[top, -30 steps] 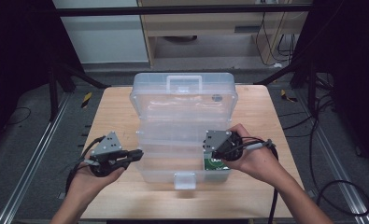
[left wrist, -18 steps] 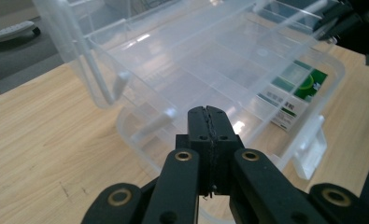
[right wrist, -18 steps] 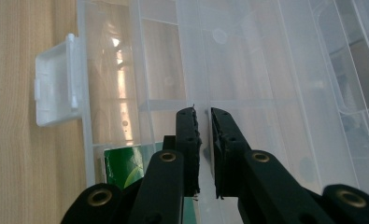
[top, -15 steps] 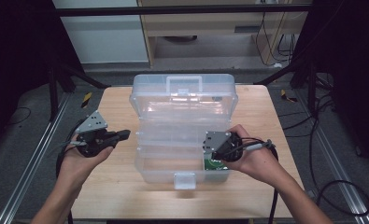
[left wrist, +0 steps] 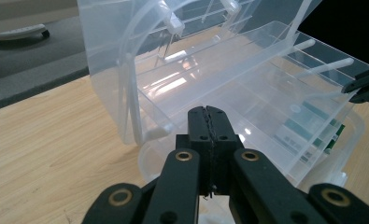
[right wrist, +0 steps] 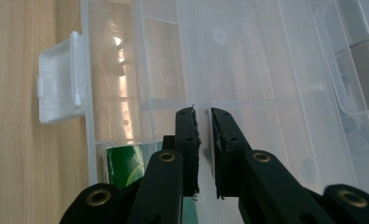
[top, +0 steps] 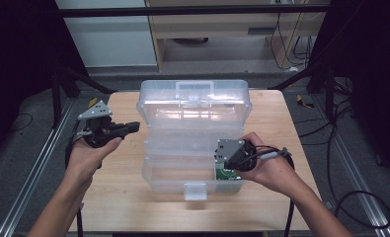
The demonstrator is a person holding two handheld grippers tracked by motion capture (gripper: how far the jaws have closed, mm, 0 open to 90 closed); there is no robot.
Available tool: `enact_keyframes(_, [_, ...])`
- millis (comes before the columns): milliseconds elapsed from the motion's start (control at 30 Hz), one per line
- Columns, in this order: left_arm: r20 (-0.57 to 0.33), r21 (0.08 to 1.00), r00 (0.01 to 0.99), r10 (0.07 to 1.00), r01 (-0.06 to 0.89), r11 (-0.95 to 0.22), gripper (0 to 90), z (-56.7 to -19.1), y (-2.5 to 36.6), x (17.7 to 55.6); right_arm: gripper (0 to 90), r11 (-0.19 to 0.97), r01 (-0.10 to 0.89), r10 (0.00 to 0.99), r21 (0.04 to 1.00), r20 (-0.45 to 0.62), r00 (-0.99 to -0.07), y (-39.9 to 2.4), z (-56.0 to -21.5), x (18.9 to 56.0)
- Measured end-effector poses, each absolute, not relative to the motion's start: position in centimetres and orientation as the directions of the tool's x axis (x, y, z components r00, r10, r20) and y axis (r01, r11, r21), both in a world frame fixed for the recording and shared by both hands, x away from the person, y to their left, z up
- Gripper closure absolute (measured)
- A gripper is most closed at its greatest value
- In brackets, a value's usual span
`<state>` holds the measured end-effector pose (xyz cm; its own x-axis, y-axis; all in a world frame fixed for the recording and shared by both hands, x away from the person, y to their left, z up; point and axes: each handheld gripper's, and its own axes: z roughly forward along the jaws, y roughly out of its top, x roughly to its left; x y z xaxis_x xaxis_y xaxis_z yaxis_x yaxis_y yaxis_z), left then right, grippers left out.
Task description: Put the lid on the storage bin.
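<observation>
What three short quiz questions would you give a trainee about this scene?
1. True or false: the left gripper, with shut jaws, holds the flat green packet.
2. Where does the green packet lie? A: in a front corner compartment of the open clear plastic organiser box; B: on the floor; C: on the box's lid.
3. Fill in: the box stands on a light ___ table.
Key: 1 false; 2 A; 3 wooden.

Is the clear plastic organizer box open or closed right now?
Open: the clear box's lid stands raised at the back, trays stepped out below, front latch loose.
</observation>
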<state>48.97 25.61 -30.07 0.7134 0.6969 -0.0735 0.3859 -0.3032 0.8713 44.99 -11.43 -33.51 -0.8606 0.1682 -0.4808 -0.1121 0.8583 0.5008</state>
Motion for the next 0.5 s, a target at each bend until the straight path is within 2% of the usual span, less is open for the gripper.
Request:
enact_keyframes(267, [-0.130,0.876,0.710,0.692,0.410,-0.256,90.0,-29.7,25.5,50.1,81.7,0.861,-0.118,0.160,0.495,-0.483,-0.861,-11.4,-33.6,44.9])
enact_keyframes(500, [-0.137,0.871,0.711,0.690,0.418,-0.257,90.0,-29.3,25.4,50.7,81.5,0.860,-0.112,0.164,0.498,-0.477,-0.863,-11.4,-33.6,44.9])
